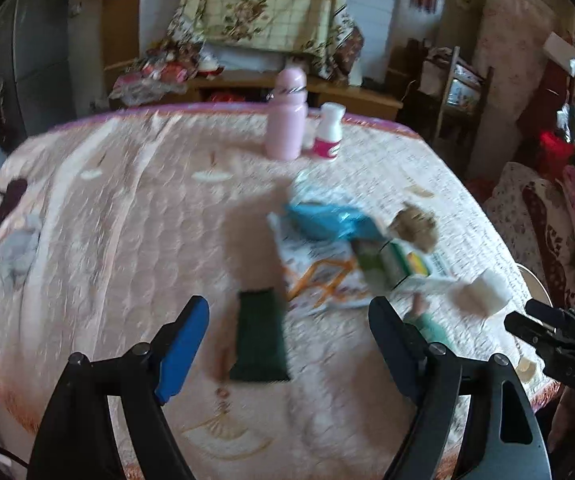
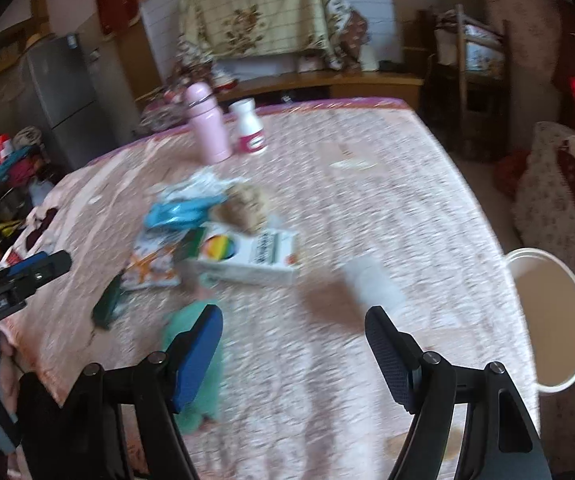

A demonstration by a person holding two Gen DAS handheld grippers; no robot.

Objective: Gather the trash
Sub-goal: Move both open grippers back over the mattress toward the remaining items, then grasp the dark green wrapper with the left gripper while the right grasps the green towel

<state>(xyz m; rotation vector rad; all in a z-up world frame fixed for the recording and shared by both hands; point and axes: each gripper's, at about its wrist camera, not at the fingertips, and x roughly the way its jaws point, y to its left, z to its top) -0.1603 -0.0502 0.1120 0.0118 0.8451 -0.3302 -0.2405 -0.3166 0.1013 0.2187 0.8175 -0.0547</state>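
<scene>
Your round white-rimmed bin [image 2: 547, 320] sits on the floor just beside the right edge of the pink quilted table cover [image 2: 367, 184], and what shows of its inside is a plain beige lining; blur hides whether anything lies in it. At the far end of the cover a pink flask with a domed cap [image 1: 286, 118] stands upright, with a white bottle with a magenta label [image 1: 328, 131] upright just beside it.

The trash lies in a loose heap mid-table: a crumpled blue plastic wrapper [image 1: 329, 222] over a white printed bag with orange marks [image 1: 319, 276], a brown crumpled wad [image 1: 415, 226] touching the wrapper, and a white carton with a rainbow disc [image 2: 247, 256] lying flat, its long axis running left to right in your right view. A dark green flat packet [image 1: 261, 336] lies apart from the heap, its long axis running away from you, between your left fingers. A teal crumpled scrap [image 2: 195, 360] lies near your right gripper's left finger, and a white cylinder [image 2: 375, 284], badly blurred, lies on its side.

Your left gripper [image 1: 289, 344] is spread wide and holds nothing. Your right gripper [image 2: 293, 348] is likewise spread and holds nothing
</scene>
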